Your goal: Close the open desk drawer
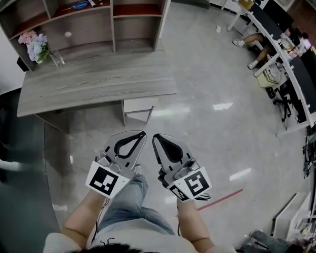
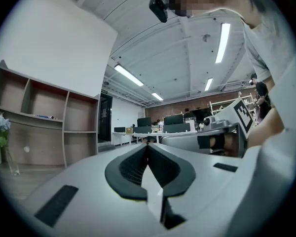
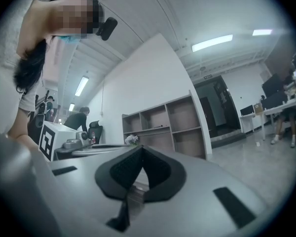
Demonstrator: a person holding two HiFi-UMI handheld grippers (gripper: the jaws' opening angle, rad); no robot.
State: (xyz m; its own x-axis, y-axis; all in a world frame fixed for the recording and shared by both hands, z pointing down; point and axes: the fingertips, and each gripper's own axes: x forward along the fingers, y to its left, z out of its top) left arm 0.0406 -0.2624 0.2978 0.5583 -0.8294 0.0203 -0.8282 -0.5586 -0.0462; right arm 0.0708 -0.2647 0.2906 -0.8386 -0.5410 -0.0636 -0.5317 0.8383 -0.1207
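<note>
In the head view a grey wooden desk (image 1: 95, 80) carries a shelf unit (image 1: 84, 15) at its back. A white drawer (image 1: 139, 108) sticks out from under the desk's front edge near its right end. My left gripper (image 1: 144, 134) and right gripper (image 1: 154, 137) hang side by side over the floor, a short way in front of the drawer and apart from it. Both are shut with nothing between the jaws. The left gripper (image 2: 148, 145) and the right gripper (image 3: 140, 147) show closed tips in their own views; the drawer is hidden there.
Flowers in a glass vase (image 1: 37, 46) stand on the desk's left end. A dark glass surface (image 1: 16, 157) lies at the left. Rows of office desks (image 1: 292, 57) with seated people fill the right. A red tape line (image 1: 221, 199) marks the glossy floor.
</note>
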